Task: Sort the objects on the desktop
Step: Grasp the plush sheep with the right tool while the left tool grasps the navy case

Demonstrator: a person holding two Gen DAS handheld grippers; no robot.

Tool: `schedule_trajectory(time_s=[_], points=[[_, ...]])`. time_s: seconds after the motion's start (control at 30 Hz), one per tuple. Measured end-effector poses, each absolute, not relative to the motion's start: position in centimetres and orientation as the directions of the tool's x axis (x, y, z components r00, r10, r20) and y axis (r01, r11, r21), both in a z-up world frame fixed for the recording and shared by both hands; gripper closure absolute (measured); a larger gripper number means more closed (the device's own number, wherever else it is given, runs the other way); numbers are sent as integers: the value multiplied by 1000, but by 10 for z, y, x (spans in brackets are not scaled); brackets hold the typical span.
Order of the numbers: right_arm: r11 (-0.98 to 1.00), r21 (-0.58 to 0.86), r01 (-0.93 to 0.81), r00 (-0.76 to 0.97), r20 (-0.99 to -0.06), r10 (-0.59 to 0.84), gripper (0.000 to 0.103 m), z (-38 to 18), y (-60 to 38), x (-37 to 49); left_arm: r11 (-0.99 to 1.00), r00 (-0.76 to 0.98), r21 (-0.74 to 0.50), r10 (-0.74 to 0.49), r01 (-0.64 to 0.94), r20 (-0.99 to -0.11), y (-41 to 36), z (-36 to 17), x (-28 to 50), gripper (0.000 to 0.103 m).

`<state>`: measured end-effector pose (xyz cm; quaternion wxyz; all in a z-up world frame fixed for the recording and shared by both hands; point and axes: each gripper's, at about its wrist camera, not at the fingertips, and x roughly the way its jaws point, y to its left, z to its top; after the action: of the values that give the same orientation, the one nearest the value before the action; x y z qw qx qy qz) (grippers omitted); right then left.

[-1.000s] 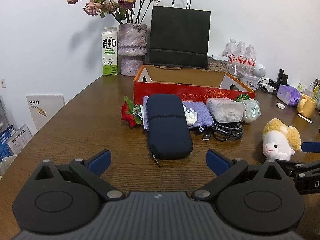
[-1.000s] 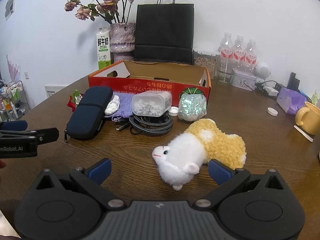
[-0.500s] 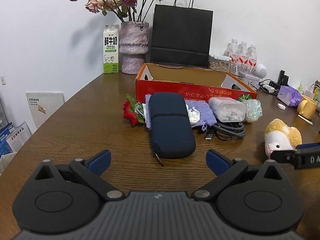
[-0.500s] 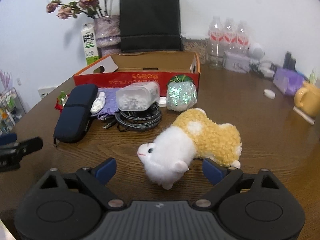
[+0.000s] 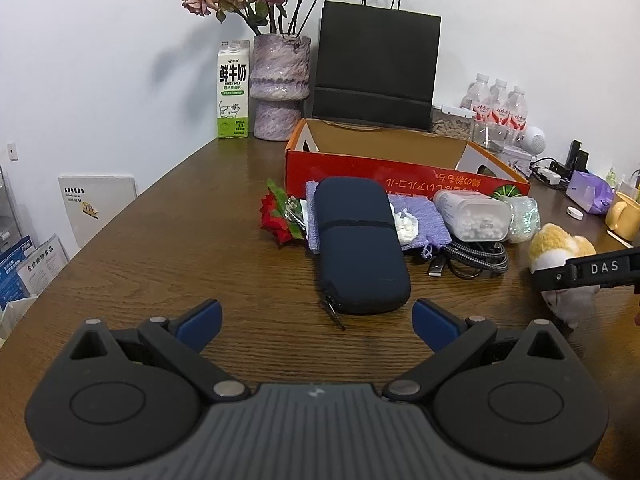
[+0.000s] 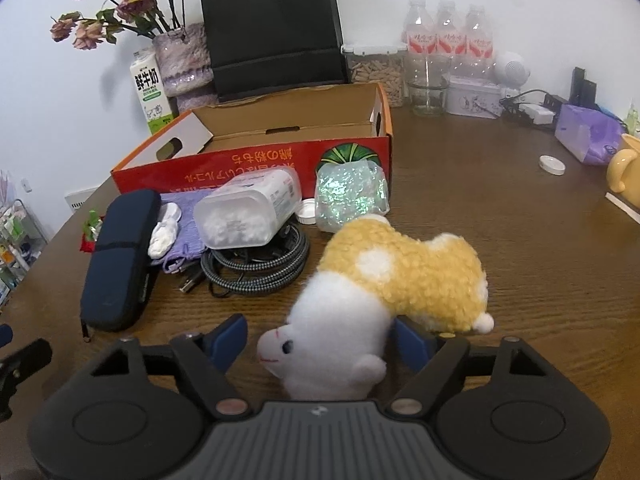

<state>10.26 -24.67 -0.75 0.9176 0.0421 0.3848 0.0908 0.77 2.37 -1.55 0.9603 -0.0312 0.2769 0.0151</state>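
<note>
Wood table (image 6: pixel 520 216): right gripper (image 6: pixel 320 338) closing around plush (image 6: pixel 384 292) head, pads not yet pressing; soft, light, squashes. Left gripper (image 5: pixel 316 322) open, empty.

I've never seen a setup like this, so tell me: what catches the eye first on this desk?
A fluffy white-and-yellow toy lamb lies nearest on the wooden table, its head between the closing fingers of the right tool. Behind it, an open red cardboard box has small things heaped against its front: a dark blue zip case, a coiled cable, a clear tub. Dried roses in a purple vase stand by the wall.
</note>
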Motion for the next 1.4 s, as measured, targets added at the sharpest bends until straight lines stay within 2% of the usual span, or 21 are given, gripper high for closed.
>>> schedule_trajectory(time_s=[0.5,1.03,1.13,1.23,1.3,1.4], points=[[977,160,-144,683,-699,215,36,-21,-249,131,999,819,-11,26,-39,-573,4,-16,72,0],[982,62,-176,740,-650,174,35,-32,-246,131,996,775,50,87,-71,-625,-15,-35,119,0],[982,47,-183,746,-644,170,32,-33,-244,131,995,763,60,99,-78,-639,-16,-40,122,0],[981,55,-189,744,-644,179,23,-34,-246,131,995,755,61,104,-85,-648,-16,-42,123,0],[978,63,-197,736,-649,190,13,-35,-246,131,994,756,60,107,-90,-645,-16,-42,124,0],[976,56,-213,732,-652,197,12,-35,-246,131,995,763,56,102,-87,-639,-17,-40,124,0]])
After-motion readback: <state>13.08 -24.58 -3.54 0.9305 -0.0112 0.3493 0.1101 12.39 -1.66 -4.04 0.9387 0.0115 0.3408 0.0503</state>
